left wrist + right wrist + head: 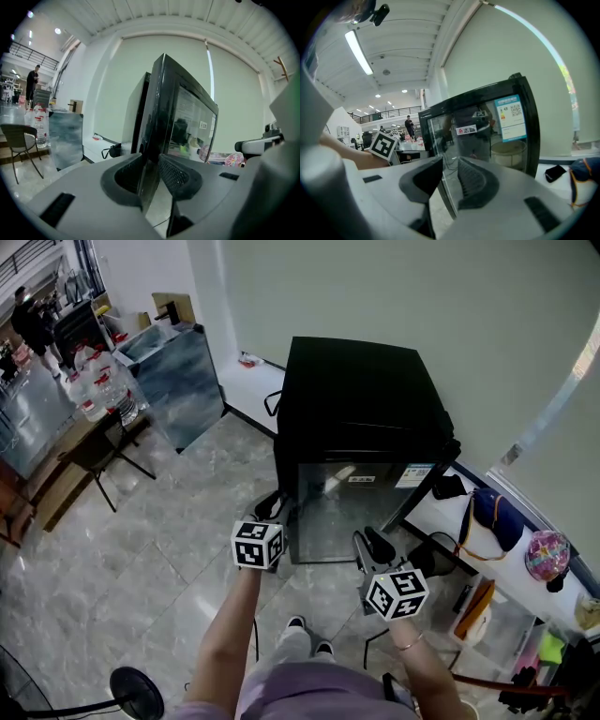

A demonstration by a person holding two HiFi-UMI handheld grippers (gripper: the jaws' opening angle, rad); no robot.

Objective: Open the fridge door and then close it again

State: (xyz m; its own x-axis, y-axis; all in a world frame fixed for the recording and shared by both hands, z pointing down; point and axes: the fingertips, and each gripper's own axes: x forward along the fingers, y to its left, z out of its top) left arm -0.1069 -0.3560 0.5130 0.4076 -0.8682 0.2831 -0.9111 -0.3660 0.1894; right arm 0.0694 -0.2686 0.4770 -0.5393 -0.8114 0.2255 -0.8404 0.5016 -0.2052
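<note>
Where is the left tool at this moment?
Head view, left of centre: the left tool sits at the left edge of the glass fridge door. Its own view shows that edge gripped between its jaws.

Left gripper [149, 177]: jaws closed on the near edge of the fridge door [190, 122], one pad on each face.
Door: black-framed glass, upright, stickers on the pane, dim reflections.
Fridge body [139, 115]: black, just behind the door, to its left.
Far left: chair [18, 140], water bottles [40, 126], person [32, 80] standing well off.
</note>
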